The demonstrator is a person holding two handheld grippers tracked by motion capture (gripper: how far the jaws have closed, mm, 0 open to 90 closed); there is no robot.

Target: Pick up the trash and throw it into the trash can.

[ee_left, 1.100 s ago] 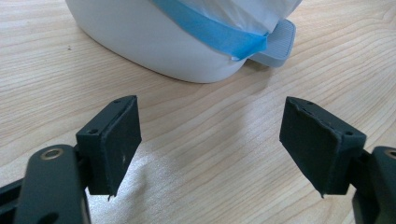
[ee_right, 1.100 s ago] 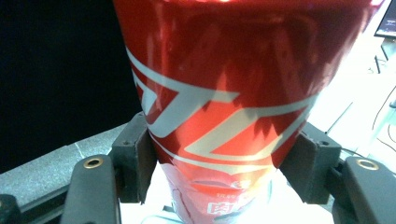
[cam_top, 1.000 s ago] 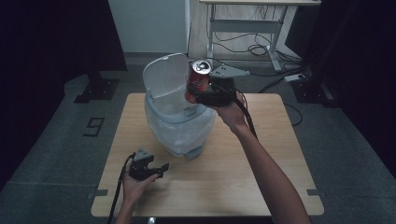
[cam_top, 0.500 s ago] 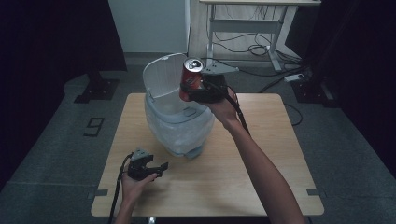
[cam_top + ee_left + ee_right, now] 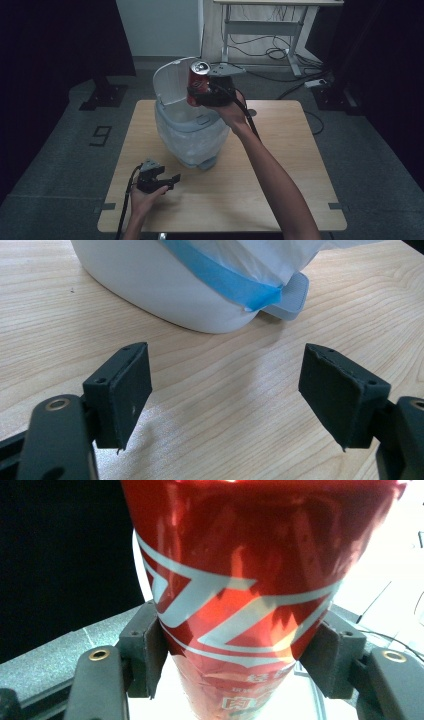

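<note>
Red can (image 5: 199, 82) clamped upright in right hand-held gripper (image 5: 206, 93), above open bin (image 5: 190, 127)

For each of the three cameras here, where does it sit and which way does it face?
High view: above the person's side, looking forward and down on the table; both forearms, left gripper, right gripper clamping the red can above the open bin.
Left gripper view: low over the table, facing the bin's base; its jaws stand apart.
Right gripper view: along its jaws, shut on the can.
Shared: bin, can.
</note>
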